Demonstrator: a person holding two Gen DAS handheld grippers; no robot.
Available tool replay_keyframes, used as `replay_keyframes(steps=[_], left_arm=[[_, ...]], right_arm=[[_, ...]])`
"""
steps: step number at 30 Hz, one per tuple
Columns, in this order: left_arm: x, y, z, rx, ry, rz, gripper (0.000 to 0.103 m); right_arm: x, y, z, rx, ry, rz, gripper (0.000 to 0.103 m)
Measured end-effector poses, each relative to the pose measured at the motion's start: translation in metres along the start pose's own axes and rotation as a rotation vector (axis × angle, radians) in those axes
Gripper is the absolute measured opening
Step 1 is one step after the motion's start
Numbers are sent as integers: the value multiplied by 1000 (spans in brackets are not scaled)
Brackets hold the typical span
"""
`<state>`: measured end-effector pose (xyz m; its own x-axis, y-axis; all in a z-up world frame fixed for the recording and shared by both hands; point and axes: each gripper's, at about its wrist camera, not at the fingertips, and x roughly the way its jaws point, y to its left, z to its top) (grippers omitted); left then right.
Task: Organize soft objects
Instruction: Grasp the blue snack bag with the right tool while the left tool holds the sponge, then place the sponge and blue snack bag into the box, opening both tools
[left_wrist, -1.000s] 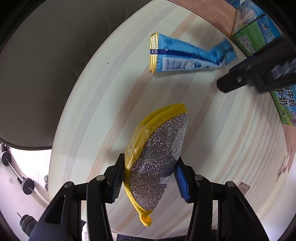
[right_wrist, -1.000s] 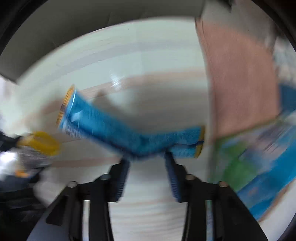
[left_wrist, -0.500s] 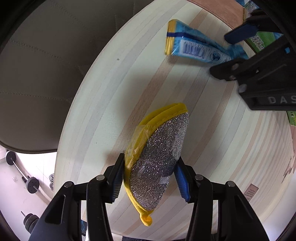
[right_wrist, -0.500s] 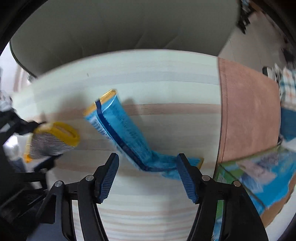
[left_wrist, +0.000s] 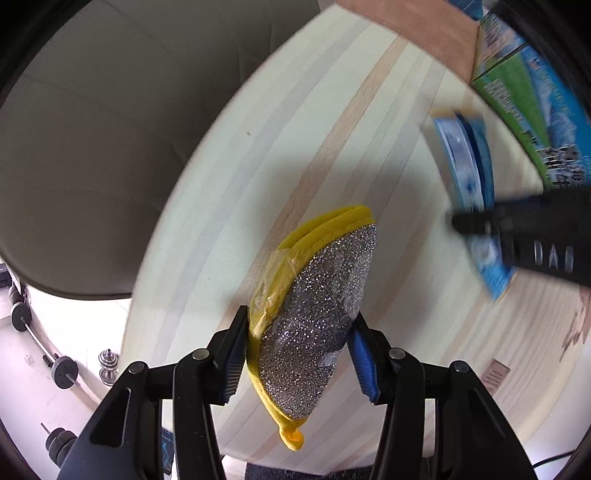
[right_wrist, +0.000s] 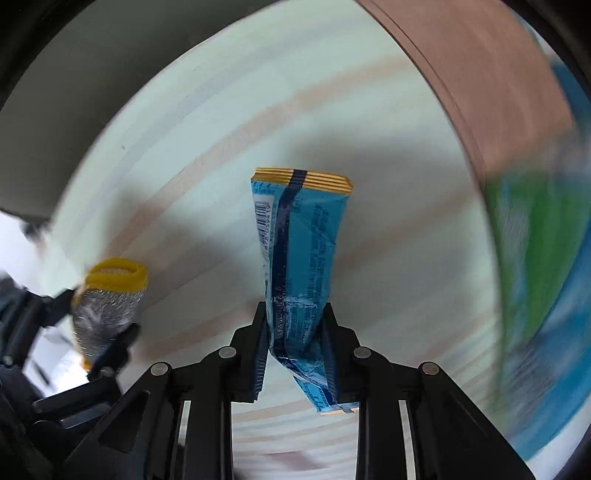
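My left gripper (left_wrist: 295, 354) is shut on a yellow-edged silver scouring pad (left_wrist: 317, 317) and holds it above the pale striped table (left_wrist: 295, 147). My right gripper (right_wrist: 295, 358) is shut on a blue snack packet (right_wrist: 299, 266) with a gold end and holds it off the table. The packet shows blurred at the right of the left wrist view (left_wrist: 469, 184), with the right gripper (left_wrist: 535, 236) across it. The pad also shows at the left of the right wrist view (right_wrist: 107, 302).
A green and blue printed carton (left_wrist: 528, 96) lies at the table's far right beside a brown wooden board (left_wrist: 424, 29). A grey cushioned seat (left_wrist: 92, 147) borders the table's far edge. Dumbbells (left_wrist: 62, 365) lie on the floor.
My right gripper closed on the blue packet and lifted it from the table, swinging it upright. My left gripper kept hold of the scouring pad.
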<state>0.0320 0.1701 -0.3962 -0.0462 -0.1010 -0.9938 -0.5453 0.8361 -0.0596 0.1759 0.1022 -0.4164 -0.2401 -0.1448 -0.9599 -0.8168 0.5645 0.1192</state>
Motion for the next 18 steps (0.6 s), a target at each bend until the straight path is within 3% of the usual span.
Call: replay_keyframes(steps=[5,10,14,15,18], left_arm=[[-58,-15,8,4,-59,-99,47],[-141,-79,47,112,-156,-228,48],[-186,-150,99,227,-203,-306,48],[-191,-167,113,253,-214,-304,48],[-189,-205,152,297,-204,-286,48]], right_arm=[[-26,-43,-73,256,-108,261,26],[-98,-105,-135,458,-295,398,26],[-178,-185,-181,645,-480,329,26],[-206,-196,-168,682,-502,308,26],[-245,-260,-170,812,-538,252,26]])
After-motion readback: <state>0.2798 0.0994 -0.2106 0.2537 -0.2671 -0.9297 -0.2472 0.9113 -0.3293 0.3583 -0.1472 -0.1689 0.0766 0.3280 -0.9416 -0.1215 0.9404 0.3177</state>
